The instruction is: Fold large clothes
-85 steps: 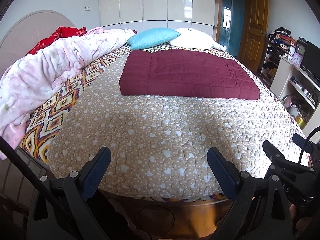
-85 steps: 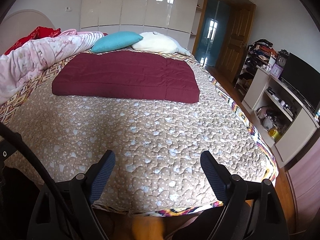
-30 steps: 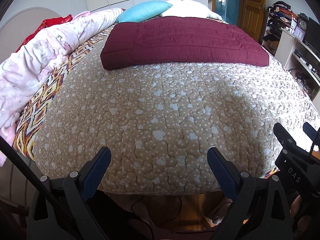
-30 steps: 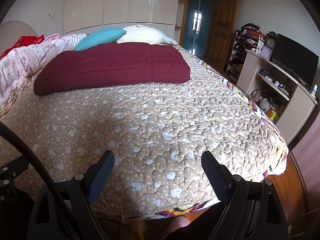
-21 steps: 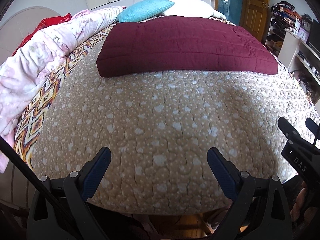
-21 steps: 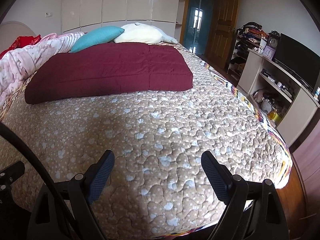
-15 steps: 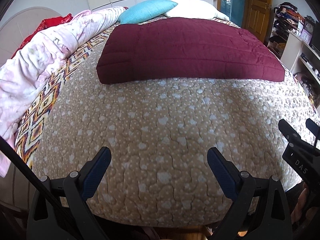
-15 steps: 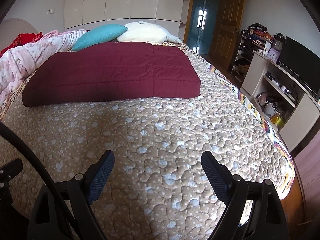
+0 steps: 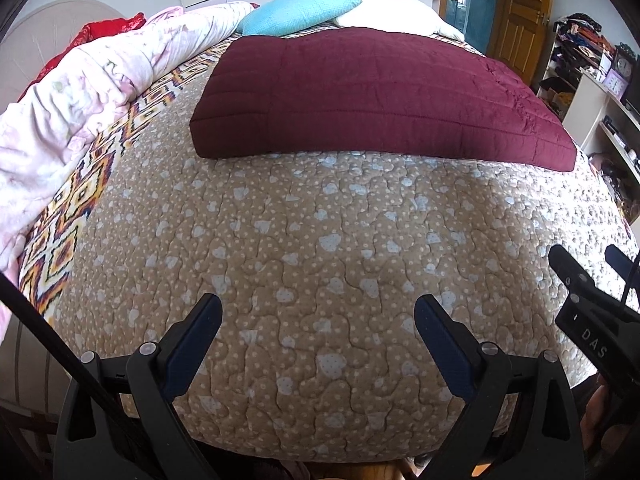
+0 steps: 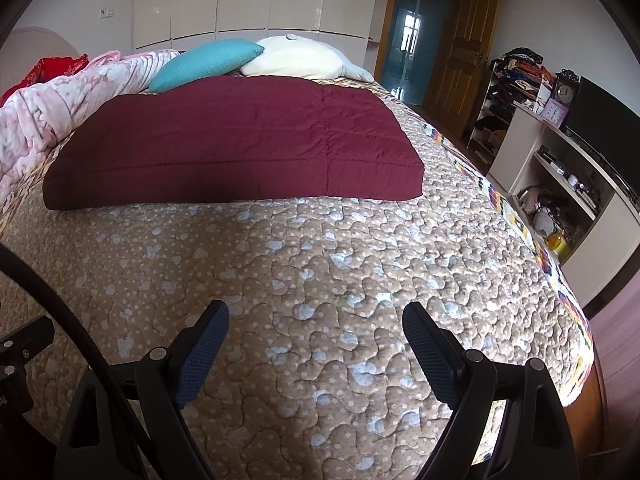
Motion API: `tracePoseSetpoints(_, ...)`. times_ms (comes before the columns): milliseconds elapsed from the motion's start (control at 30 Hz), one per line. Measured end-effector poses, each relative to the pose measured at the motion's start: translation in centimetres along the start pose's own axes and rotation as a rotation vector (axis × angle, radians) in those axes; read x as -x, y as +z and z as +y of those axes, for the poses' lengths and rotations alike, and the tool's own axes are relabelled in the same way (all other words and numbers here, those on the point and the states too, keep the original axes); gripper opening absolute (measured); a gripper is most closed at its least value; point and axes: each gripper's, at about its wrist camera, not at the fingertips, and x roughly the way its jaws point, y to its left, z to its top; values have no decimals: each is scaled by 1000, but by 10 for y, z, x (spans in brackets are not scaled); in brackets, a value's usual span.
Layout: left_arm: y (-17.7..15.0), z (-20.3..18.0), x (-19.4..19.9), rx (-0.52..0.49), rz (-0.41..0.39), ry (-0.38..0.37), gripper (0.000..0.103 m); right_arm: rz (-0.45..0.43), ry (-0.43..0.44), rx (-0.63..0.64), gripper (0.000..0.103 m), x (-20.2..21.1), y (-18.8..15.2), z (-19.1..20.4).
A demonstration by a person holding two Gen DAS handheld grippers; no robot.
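A dark red quilted garment [image 9: 372, 96] lies folded into a flat rectangle across the far half of the bed; it also shows in the right wrist view [image 10: 236, 144]. My left gripper [image 9: 318, 332] is open and empty, hovering over the near part of the beige quilted bedspread [image 9: 320, 248], well short of the garment. My right gripper [image 10: 316, 340] is open and empty too, above the same bedspread [image 10: 320, 264]. The right gripper's body shows at the right edge of the left wrist view [image 9: 592, 320].
A pink floral duvet [image 9: 72, 112] is bunched along the bed's left side. A teal pillow [image 10: 208, 62] and a white pillow [image 10: 296, 58] lie at the head. A white TV unit [image 10: 568, 184] stands right of the bed, a wooden door [image 10: 460, 52] beyond.
Both grippers have moved forward over the bed toward the red garment, which now looks larger and closer. Both jaws stay open.
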Motion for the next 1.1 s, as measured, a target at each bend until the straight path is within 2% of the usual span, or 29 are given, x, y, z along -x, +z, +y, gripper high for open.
tracePoseSetpoints(533, -8, 7, 17, 14, -27, 3, 97, -4, 30, 18, 91, 16, -10, 15)
tracePoseSetpoints(1100, -12, 13, -2, 59, 51, -8, 97, 21, 55, 90, 92, 10, -13, 34)
